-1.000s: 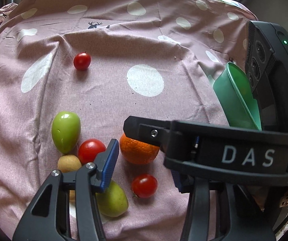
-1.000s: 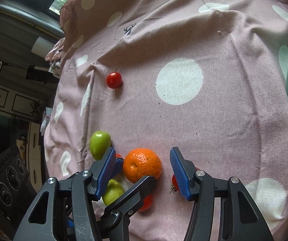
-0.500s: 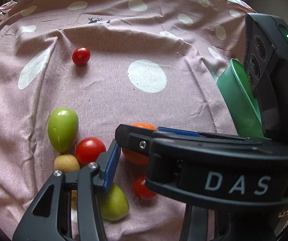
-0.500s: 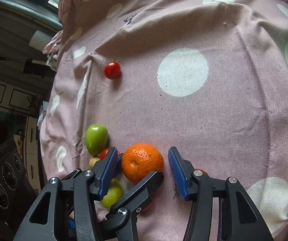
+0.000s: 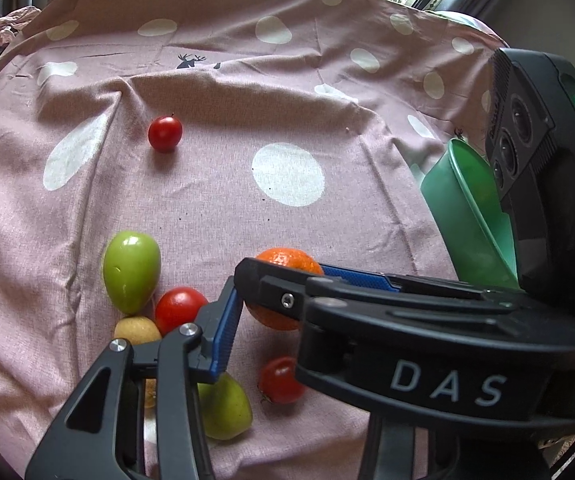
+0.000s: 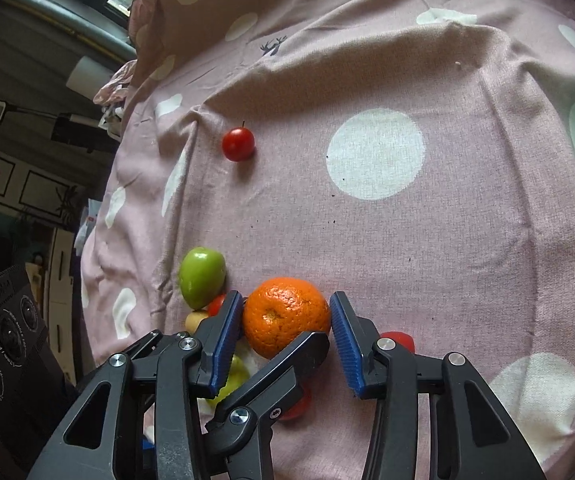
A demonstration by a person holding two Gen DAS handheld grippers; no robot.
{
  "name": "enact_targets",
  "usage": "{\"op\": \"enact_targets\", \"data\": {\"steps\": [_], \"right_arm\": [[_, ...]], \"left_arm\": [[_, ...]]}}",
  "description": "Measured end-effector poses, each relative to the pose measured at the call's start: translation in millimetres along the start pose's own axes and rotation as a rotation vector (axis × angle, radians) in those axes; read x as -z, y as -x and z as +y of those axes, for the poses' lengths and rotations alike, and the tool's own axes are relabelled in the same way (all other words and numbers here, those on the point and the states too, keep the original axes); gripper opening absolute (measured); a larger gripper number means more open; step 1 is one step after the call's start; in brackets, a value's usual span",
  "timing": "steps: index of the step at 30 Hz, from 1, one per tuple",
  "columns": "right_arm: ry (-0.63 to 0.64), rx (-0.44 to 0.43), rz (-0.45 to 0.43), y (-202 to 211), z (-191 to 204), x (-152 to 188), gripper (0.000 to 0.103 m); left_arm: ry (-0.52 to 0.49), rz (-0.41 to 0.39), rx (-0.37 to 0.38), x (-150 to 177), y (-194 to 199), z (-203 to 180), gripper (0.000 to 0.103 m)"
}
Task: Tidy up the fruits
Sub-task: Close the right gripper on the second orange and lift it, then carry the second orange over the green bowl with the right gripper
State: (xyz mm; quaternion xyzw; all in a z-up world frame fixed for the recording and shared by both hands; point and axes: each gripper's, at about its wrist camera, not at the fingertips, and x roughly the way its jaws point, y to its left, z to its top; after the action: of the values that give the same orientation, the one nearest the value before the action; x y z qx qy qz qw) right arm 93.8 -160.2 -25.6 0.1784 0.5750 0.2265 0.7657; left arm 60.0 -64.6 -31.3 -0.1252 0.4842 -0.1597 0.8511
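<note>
An orange (image 6: 285, 316) lies on the pink dotted cloth between the two blue pads of my right gripper (image 6: 287, 336); the jaws are open, close on both sides of it. In the left wrist view the orange (image 5: 287, 260) is half hidden behind the right gripper's fingers (image 5: 351, 280). My left gripper (image 5: 255, 332) is open over the fruit cluster; only its left finger shows clearly. Around it lie a green fruit (image 5: 131, 270), a red tomato (image 5: 179, 308), a yellow-brown fruit (image 5: 137, 330), a green pear (image 5: 225, 408) and a small tomato (image 5: 279, 380).
A lone red tomato (image 5: 165, 133) lies farther back on the cloth (image 5: 287, 80), also in the right wrist view (image 6: 238, 144). A green bowl (image 5: 467, 216) stands at the right. The cloth's left edge drops off toward a dark room (image 6: 27, 160).
The right gripper has moved forward so its pads now flank the orange, and its jaws have narrowed slightly. The left gripper has barely shifted.
</note>
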Motion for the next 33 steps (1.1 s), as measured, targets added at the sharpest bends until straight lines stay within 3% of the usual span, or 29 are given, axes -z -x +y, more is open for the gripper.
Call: {"op": "enact_targets", "data": {"steps": [16,33], "right_arm": [[0.046,0.042,-0.103,29.4,12.9,4.1,0.048],[0.078,0.019,-0.223,72.7,23.7,10.2,0.048]], "left_arm": [[-0.021,-0.101,0.035,-1.3,23.7,-14.4,0.043],[-0.095,-0.226,0.031,-6.0,58.2,-47.0,0.043]]}}
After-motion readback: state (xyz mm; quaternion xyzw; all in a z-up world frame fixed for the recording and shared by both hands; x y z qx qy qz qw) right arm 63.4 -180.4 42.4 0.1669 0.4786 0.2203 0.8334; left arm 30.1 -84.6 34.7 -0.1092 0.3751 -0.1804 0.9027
